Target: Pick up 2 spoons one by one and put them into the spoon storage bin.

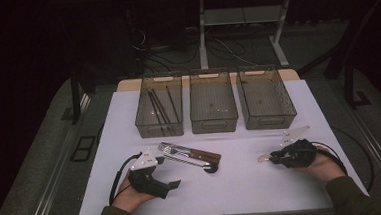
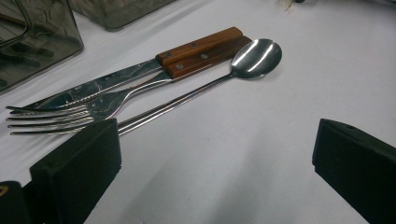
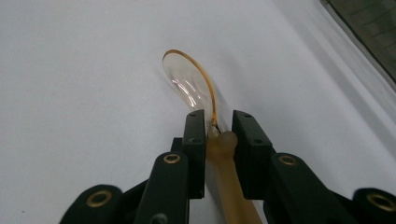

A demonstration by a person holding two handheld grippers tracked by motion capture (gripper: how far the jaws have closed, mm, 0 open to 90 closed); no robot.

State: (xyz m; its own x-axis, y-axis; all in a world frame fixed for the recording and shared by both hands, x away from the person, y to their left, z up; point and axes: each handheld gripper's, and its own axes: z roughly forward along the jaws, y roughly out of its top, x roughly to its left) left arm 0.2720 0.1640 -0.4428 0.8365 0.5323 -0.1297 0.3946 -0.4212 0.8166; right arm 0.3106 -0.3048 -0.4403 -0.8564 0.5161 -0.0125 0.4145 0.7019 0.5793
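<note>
A translucent amber plastic spoon [image 3: 189,81] lies on the white table [image 1: 243,184] at the right, its bowl [image 1: 264,158] pointing left. My right gripper [image 3: 218,122] is shut on its handle just behind the bowl, both pads against it; in the high view the right gripper [image 1: 273,157] rests low on the table. My left gripper [image 2: 215,140] stands open, its jaws wide apart with nothing between them, at the front left [image 1: 168,173]. Just beyond it lie a wooden-handled knife [image 2: 140,72], a wooden-handled fork [image 2: 107,100] and a metal spoon [image 2: 254,53], side by side.
Three smoky clear bins stand in a row at the back: the left bin [image 1: 144,125] holds a few dark sticks, the middle bin [image 1: 214,123] and right bin [image 1: 269,120] look bare. A clear plastic utensil [image 1: 295,131] lies behind my right gripper.
</note>
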